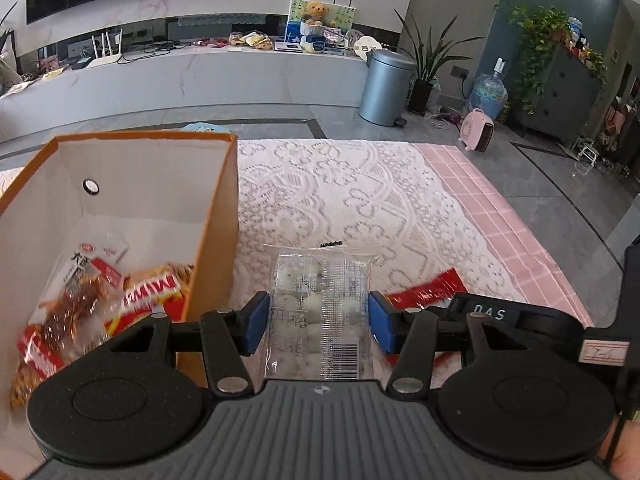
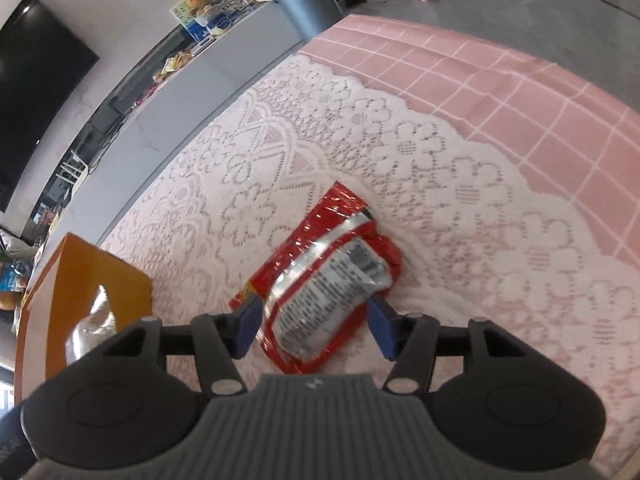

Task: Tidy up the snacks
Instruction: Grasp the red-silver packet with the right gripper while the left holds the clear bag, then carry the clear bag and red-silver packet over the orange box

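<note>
your landmark is the orange box (image 1: 120, 216), open at the top, standing on the lace cloth (image 1: 340, 200) that covers the table. it already holds several snacks: a red and yellow packet (image 1: 148, 296), a clear wrapper with brown pieces (image 1: 76, 300) and a white packet (image 1: 108, 250) behind them. so a good part of the sorting looks done.

just right of the box, your left hand-held gripper (image 1: 318, 322) has a clear packet of white round sweets (image 1: 320, 312) between its blue pads, and the pads sit against the packet's two sides, so it reads as held at a middling width. the packet appears lifted clear of the cloth, beside the box's right wall, not yet over the opening.

further right of the box, a red foil packet (image 2: 328, 276) lies flat on the lace, printed back up. your right hand-held gripper (image 2: 314, 326) hangs over its near end with the jaws apart; the pads stand at either side of the packet and do not press on it, so it is not gripped.

what is left, as far as you can see: carry the clear packet over the box's rim and drop it in, then close on the red packet and bring it over too. no other loose snacks show on the cloth around the box.
</note>
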`<state>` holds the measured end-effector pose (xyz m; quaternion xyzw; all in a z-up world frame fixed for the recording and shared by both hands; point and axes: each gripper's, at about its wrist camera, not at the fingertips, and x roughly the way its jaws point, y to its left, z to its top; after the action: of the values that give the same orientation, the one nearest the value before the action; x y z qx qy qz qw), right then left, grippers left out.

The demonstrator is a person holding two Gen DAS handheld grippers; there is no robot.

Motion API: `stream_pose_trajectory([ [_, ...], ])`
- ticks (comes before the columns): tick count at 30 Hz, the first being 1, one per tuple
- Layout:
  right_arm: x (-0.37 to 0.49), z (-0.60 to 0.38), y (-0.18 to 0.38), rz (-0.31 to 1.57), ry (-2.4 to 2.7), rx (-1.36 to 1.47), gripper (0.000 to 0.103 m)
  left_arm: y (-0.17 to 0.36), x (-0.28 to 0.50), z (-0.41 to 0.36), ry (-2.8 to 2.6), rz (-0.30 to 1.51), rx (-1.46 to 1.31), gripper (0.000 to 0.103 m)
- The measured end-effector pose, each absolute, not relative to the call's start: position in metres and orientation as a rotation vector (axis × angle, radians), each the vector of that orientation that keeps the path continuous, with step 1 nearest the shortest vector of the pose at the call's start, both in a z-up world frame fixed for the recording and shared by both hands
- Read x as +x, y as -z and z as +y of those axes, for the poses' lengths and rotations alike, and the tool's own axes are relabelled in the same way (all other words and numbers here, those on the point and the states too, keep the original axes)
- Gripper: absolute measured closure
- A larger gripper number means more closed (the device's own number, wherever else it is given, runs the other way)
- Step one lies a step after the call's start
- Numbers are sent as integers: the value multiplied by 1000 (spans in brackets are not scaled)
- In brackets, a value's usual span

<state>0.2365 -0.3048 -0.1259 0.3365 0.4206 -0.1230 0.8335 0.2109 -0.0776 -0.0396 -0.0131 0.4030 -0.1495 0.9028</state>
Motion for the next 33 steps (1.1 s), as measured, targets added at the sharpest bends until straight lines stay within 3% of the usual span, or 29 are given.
stream_pose_trajectory([
  [2, 247, -303, 128, 891, 273, 698, 35, 40, 217, -77, 304, 833, -27, 43],
  [10, 294, -292, 133, 911, 268, 519, 35, 41, 231, -74, 287, 819, -20, 43],
  [19, 305, -267, 144, 925, 230, 284, 23, 43, 231, -74, 284, 827, -24, 43],
  [24, 305, -253, 148, 927, 236, 159, 27, 39, 229, -70, 279, 824, -27, 43],
  [33, 295, -255, 140, 920, 229, 181, 30, 30, 217, -62, 267, 812, -31, 43],
])
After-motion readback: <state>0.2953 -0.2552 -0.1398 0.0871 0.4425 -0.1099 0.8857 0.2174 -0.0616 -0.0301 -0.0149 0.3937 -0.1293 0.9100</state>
